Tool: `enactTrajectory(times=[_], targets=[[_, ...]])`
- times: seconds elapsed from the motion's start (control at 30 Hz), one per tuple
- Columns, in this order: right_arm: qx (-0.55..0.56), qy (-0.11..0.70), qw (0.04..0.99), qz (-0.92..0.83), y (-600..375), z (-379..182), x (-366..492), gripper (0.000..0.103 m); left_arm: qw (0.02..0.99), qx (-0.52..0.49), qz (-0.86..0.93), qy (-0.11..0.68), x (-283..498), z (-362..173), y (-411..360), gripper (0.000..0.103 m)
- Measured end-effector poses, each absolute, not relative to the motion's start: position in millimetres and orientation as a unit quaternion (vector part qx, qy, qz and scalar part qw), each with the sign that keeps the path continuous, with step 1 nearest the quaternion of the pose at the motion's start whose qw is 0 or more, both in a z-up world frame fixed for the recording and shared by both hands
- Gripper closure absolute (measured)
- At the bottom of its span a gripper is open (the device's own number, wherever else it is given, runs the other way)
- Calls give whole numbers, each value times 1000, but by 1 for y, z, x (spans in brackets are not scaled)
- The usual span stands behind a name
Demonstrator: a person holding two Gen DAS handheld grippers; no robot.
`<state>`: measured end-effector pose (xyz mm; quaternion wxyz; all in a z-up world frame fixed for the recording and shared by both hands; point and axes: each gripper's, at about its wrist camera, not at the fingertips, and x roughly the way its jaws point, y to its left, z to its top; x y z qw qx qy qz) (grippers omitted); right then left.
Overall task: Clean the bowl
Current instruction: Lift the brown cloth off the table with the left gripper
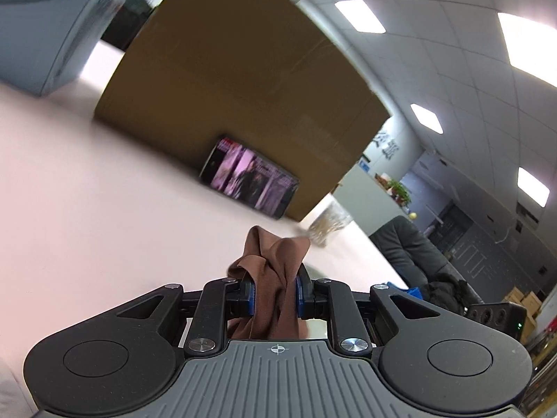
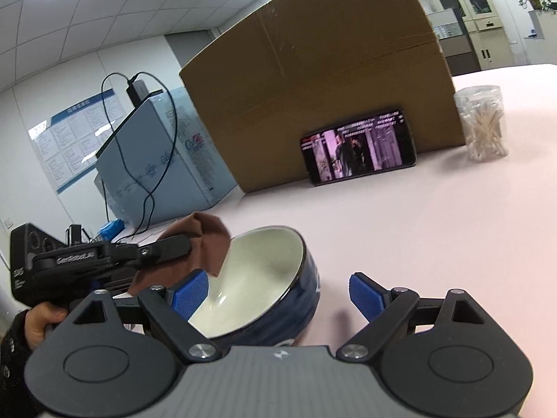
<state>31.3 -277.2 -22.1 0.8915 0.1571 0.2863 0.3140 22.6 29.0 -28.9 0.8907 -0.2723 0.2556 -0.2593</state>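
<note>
1. the bowl [image 2: 264, 289] sits tilted on the pink table [image 2: 435, 237], between my right gripper's [image 2: 278, 294] wide-apart fingers.
2. my left gripper [image 1: 275, 294] is clamped on a brown cloth [image 1: 275, 271] at the bowl's rim.
3. beyond stand a phone [image 2: 358, 146], cardboard box [image 2: 313, 69] and a jar of cotton swabs [image 2: 482, 125].

We see the dark-blue, white-lined ceramic bowl [image 2: 264, 278] tilted on the pale pink table [image 2: 435, 230], between our right gripper's [image 2: 278, 294] spread fingers. The brown cloth [image 2: 205, 244] hangs over its left rim. Behind stands a large brown cardboard box [image 2: 313, 80]; a black phone [image 2: 358, 146] leans against it, with a clear plastic jar of cotton swabs [image 2: 482, 125] to its right.
</note>
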Motion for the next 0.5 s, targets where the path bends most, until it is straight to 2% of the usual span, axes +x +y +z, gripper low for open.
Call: enactTrajectory(times=[0.13, 0.5], targets=[[154, 307, 886, 312, -277, -25, 33, 8, 896, -253, -259, 257, 18, -28, 23, 84], [121, 302, 901, 286, -272, -22, 25, 8, 910, -223, -255, 239, 4, -21, 22, 84]])
